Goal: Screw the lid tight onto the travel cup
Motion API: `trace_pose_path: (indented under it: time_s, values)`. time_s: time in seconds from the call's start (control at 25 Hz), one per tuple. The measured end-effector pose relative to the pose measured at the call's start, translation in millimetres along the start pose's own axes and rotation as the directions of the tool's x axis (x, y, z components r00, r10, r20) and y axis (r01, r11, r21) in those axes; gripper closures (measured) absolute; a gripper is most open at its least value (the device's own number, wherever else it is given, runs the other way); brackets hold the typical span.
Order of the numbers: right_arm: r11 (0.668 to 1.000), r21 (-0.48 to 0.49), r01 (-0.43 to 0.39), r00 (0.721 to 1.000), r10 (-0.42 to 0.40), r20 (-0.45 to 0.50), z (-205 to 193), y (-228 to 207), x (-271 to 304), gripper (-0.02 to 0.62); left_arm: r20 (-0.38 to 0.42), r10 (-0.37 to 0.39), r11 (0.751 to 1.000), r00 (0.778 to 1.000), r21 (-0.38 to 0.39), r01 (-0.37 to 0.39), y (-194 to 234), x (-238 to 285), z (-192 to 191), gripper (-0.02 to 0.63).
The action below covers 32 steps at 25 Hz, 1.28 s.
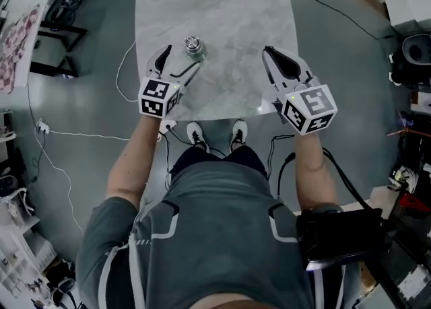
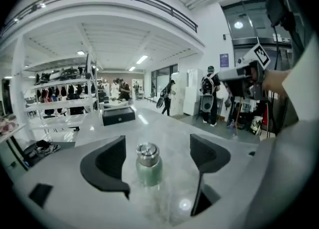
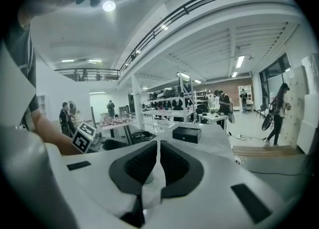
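The travel cup (image 1: 194,46), with a green body and a silver lid on top, stands upright on the grey marble table (image 1: 229,11). My left gripper (image 1: 180,60) is open just short of it. In the left gripper view the cup (image 2: 148,167) stands in the gap at the tips of the gripper (image 2: 158,147), and neither pad touches it. My right gripper (image 1: 267,52) hovers over the table's right side, well apart from the cup. Its jaws are shut (image 3: 157,159) with nothing between them.
A black box (image 2: 118,115) lies at the table's far end, also in the right gripper view (image 3: 186,134). The table's near edge (image 1: 222,118) is just in front of the person's shoes. Cables run over the floor on both sides. Shelves and people stand in the hall beyond.
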State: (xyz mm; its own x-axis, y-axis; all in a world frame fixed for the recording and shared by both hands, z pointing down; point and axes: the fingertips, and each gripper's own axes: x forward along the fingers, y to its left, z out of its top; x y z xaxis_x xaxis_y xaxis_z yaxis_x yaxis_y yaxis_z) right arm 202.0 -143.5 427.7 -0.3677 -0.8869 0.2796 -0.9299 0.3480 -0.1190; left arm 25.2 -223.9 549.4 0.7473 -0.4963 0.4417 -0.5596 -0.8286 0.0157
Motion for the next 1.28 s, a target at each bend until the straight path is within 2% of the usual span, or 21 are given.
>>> trace_pose_path:
  time_s: [0.16,0.32,0.36,0.4,0.44,0.56,0.72,0.88,1.0,1.28]
  values:
    - [1.000,-0.004,0.007,0.999,-0.007,0.039,27,6,-12,0.552,0.107,-0.056,0.997,0.993,-0.050,0.061,-15,-34,58,0.201]
    - [1.000,-0.016,-0.016,0.997,0.017,0.072,60,21,-13,0.552,0.178,-0.063,0.995,0.982,-0.064,0.075,-10,-70,102,0.204]
    - [1.000,-0.024,-0.019,0.997,0.021,0.081,69,23,-15,0.552,0.193,-0.056,0.996,0.980,-0.057,0.068,-10,-79,113,0.232]
    - [0.999,-0.034,-0.016,0.996,0.019,0.089,78,24,-18,0.552,0.201,-0.041,0.998,0.979,-0.044,0.051,-9,-87,123,0.310]
    - [0.999,-0.043,-0.013,0.995,0.017,0.099,87,25,-20,0.552,0.202,-0.019,0.999,0.979,-0.030,0.026,-8,-93,132,0.350]
    - [0.999,-0.035,-0.017,0.992,0.021,0.127,107,27,-27,0.552,0.200,0.022,1.000,0.979,-0.024,-0.018,-5,-104,149,0.373]
    - [0.999,-0.035,-0.027,0.989,0.032,0.145,122,33,-36,0.552,0.256,0.036,0.999,0.966,-0.049,-0.024,-6,-123,178,0.512]
    - [1.000,-0.022,-0.018,0.989,0.021,0.148,125,36,-41,0.560,0.274,0.046,0.997,0.961,-0.071,-0.027,-8,-141,191,0.589]
    - [1.000,-0.016,-0.003,0.989,0.005,0.149,127,33,-39,0.566,0.274,0.025,0.995,0.961,-0.103,0.003,-6,-148,197,0.597]
    - [1.000,-0.020,0.015,0.986,-0.011,0.169,138,38,-36,0.568,0.245,0.063,0.994,0.967,-0.105,-0.038,2,-160,199,0.597]
